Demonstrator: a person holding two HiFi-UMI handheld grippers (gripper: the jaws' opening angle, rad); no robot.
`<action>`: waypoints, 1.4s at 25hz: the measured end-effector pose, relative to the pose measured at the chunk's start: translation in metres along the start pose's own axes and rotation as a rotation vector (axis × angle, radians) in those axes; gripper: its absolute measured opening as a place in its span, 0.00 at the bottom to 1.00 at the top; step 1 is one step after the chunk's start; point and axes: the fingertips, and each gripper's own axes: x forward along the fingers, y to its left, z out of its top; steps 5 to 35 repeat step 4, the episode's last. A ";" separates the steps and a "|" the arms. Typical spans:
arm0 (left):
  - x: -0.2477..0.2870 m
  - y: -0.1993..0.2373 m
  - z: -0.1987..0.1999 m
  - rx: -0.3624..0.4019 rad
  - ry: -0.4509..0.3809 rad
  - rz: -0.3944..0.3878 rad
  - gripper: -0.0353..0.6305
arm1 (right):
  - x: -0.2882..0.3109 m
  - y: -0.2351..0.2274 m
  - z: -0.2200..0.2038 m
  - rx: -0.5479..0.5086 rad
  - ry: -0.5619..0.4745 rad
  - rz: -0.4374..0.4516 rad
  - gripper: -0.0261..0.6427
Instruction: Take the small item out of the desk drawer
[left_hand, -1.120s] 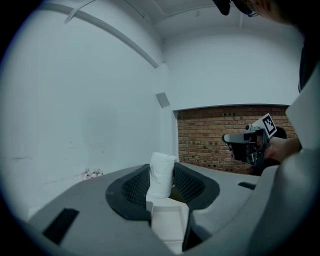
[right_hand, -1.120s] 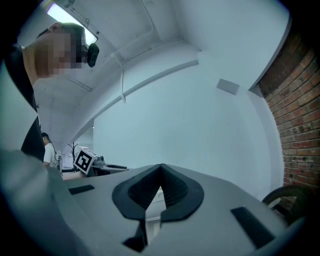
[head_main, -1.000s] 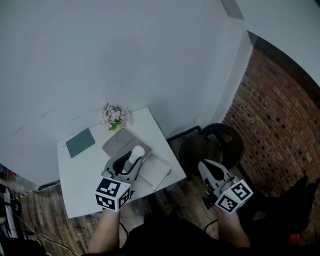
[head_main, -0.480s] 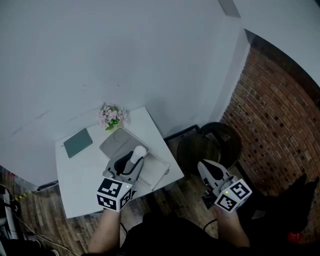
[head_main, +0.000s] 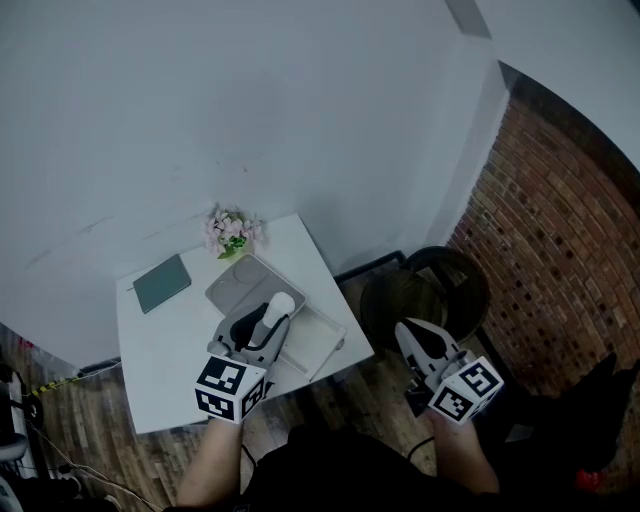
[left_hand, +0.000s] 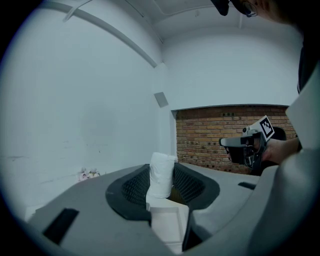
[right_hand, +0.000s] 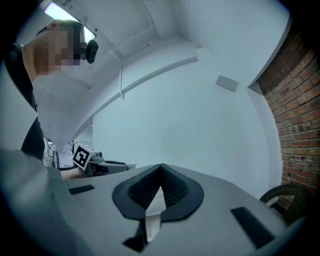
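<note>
While the left gripper (head_main: 268, 318) pinches the small item (left_hand: 161, 174), a white upright roll, between its ribbed fingers (left_hand: 135, 187), the right gripper (right_hand: 160, 175) has its fingers pressed together on nothing, well right of the white worktop (head_main: 160, 345). The open drawer (head_main: 322, 340) lies just below the left fingers; a grey tray (head_main: 238, 285), green notebook (head_main: 161, 283) and flowers (head_main: 230, 231) lie beyond them.

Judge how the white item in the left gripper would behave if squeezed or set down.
Probably light: the left gripper holds the white item by its lower part and it stands out without drooping. Likely fairly firm, since its sides look unpinched between the jaws. Its rounded top suggests it could roll if laid down.
</note>
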 end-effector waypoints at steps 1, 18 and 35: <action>0.000 0.001 0.000 -0.002 -0.001 0.001 0.29 | 0.001 0.000 0.000 -0.001 0.001 0.000 0.04; -0.001 0.004 0.000 -0.007 -0.005 0.006 0.29 | 0.002 -0.001 0.000 -0.002 0.002 0.000 0.04; -0.001 0.004 0.000 -0.007 -0.005 0.006 0.29 | 0.002 -0.001 0.000 -0.002 0.002 0.000 0.04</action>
